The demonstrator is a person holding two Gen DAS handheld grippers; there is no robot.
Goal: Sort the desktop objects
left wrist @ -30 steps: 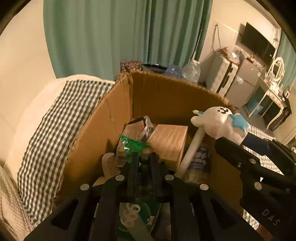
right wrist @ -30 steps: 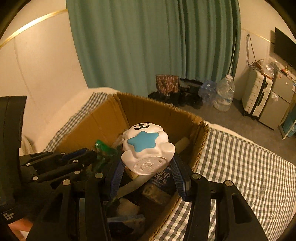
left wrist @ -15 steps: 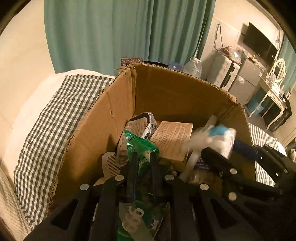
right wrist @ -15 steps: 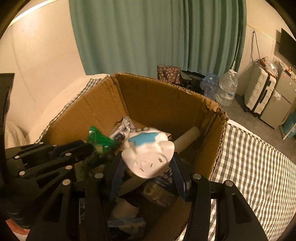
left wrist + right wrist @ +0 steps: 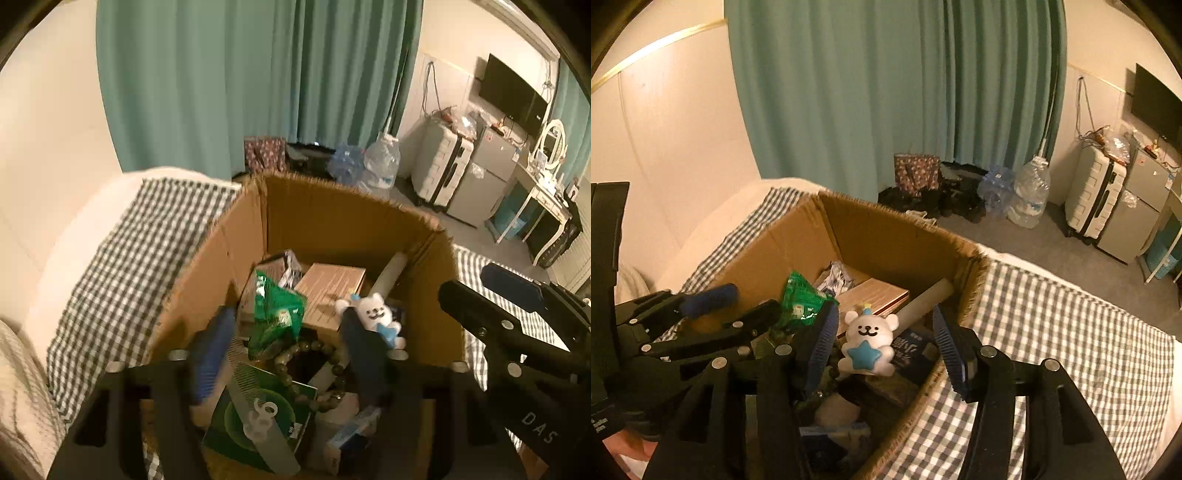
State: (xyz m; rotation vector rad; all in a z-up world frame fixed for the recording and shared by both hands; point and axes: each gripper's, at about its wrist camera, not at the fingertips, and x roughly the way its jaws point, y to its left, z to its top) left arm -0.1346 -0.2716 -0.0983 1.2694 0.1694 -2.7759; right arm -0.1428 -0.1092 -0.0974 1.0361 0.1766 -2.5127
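An open cardboard box [image 5: 332, 192] [image 5: 886, 218] stands on a checked cloth and holds several items. My left gripper [image 5: 286, 354] hovers over it with its jaws opening. A green packet [image 5: 277, 314] and a bead bracelet [image 5: 321, 350] lie loose below, touched by neither pad. My right gripper [image 5: 884, 347] also has its jaws opening. A white bear toy with a blue star [image 5: 868, 339] [image 5: 376, 317] rests in the box between its fingers, clear of the pads. The right gripper [image 5: 517, 317] shows at the right of the left wrist view, and the left gripper [image 5: 731, 306] at the left of the right wrist view.
Also in the box are a brown carton [image 5: 332, 291], a pale tube [image 5: 923, 299], a green flat box [image 5: 258, 413] and a comb. The checked cloth [image 5: 1052, 332] spreads right of the box. Beyond are a green curtain, water bottles [image 5: 1030, 199] and a suitcase [image 5: 1093, 195].
The left jaws have opened wide and let go of the green packet and beads. The right jaws have released the bear toy, which now lies in the box. Both grippers have risen slightly.
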